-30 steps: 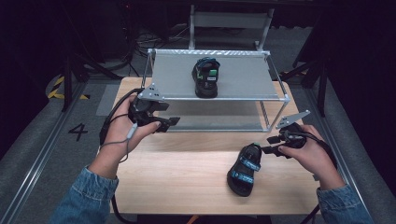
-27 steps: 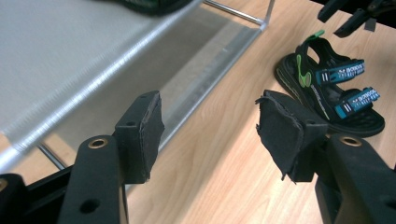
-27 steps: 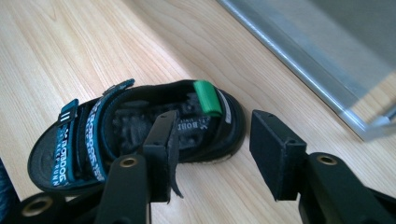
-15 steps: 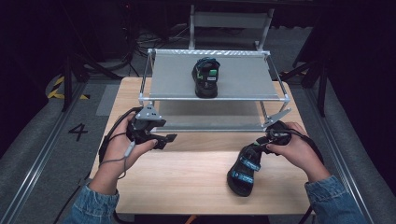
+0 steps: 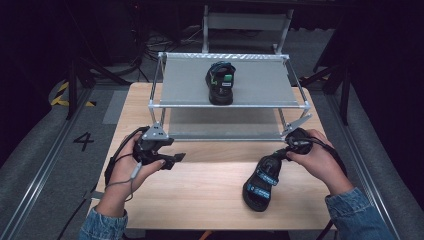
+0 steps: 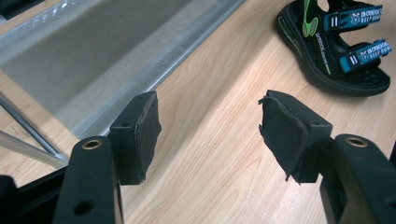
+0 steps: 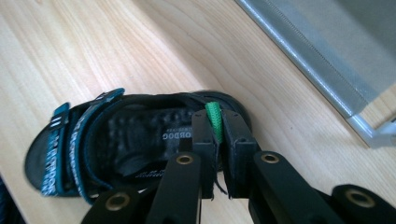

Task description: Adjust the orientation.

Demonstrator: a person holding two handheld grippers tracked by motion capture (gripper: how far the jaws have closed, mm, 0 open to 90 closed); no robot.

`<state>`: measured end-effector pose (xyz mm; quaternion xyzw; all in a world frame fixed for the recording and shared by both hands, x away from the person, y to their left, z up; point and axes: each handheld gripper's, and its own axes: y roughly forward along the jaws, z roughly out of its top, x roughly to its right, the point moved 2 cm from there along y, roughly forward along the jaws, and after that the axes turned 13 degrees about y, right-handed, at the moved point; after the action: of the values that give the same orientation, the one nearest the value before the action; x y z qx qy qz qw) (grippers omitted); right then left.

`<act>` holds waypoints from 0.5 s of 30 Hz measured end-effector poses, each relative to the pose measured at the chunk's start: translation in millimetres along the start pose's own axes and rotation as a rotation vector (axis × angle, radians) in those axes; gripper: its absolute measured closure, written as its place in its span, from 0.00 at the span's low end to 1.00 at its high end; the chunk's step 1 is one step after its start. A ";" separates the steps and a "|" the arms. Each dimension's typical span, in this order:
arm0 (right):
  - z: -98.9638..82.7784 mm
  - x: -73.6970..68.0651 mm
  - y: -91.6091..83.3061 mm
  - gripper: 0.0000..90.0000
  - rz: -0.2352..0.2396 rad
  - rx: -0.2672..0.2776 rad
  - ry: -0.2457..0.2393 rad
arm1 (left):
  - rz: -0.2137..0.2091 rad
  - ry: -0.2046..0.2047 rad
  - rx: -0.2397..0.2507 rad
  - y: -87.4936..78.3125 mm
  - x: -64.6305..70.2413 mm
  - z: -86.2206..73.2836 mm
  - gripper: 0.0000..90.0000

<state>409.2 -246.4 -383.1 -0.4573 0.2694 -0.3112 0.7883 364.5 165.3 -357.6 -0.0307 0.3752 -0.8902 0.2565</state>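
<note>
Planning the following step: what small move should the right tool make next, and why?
Probably lift straight up. The right tool has just been closing and now pinches the green heel loop of the sandal on the table; its mate already sits on the rack.

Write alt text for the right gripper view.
The right tongs are shut on the green heel loop of a black sandal with teal straps, lying on a light wooden table. A metal rack's edge crosses the upper right corner.
</note>
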 end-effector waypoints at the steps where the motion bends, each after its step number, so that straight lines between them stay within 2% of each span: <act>1: -1.5 -1.6 -2.7 0.95 -0.003 -0.001 0.000 | 0.002 -0.005 -0.004 1.6 -0.5 -1.5 0.42; 4: -7.7 -6.3 -11.2 0.95 -0.012 -0.003 0.005 | 0.015 0.010 -0.055 6.4 -1.3 -3.9 0.41; 11: -25.9 -13.9 -27.3 0.95 -0.024 0.000 0.036 | -0.003 0.016 -0.094 17.2 -2.1 -4.5 0.40; 13: -34.6 -15.2 -34.0 0.96 -0.039 -0.004 0.055 | -0.015 0.019 -0.105 21.0 -2.2 -4.3 0.40; 15: -43.2 -16.3 -39.1 0.97 -0.032 -0.009 0.069 | -0.028 0.019 -0.109 25.1 -2.4 -4.0 0.40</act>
<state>358.2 -273.5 -364.9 -0.4540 0.2904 -0.3379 0.7716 376.4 154.4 -377.3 -0.0412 0.4252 -0.8722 0.2385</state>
